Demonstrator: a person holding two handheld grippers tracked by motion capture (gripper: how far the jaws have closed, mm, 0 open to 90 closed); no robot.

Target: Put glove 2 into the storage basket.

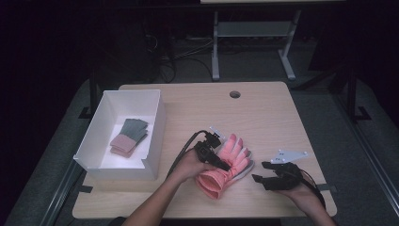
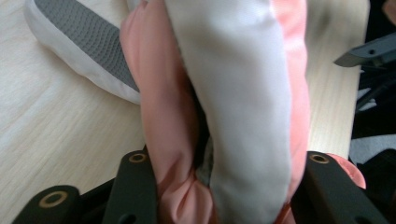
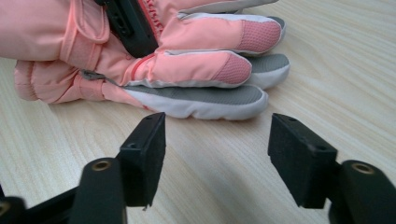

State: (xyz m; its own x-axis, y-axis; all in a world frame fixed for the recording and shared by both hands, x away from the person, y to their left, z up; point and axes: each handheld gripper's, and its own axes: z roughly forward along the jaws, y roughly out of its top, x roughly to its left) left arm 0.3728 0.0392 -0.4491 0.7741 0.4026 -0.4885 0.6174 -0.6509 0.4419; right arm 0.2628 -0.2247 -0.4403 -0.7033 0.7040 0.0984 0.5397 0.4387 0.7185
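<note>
On tabletop, left tongs clamp pink gloves; lower glove may slip out when lifted. Right tongs gape empty, near.

Pink gloves: in the left gripper view, cut off at the top and bottom edges; fingertips and cuff out of frame.
Glove cuff: in the right gripper view, cut off at the left and top edges.
Left gripper: in the high view, jaw tips sunk in the gloves, pads hidden.
Folded things in the white box: too small to tell what they are.
Person's forearms: cut off by the bottom edge.
</note>
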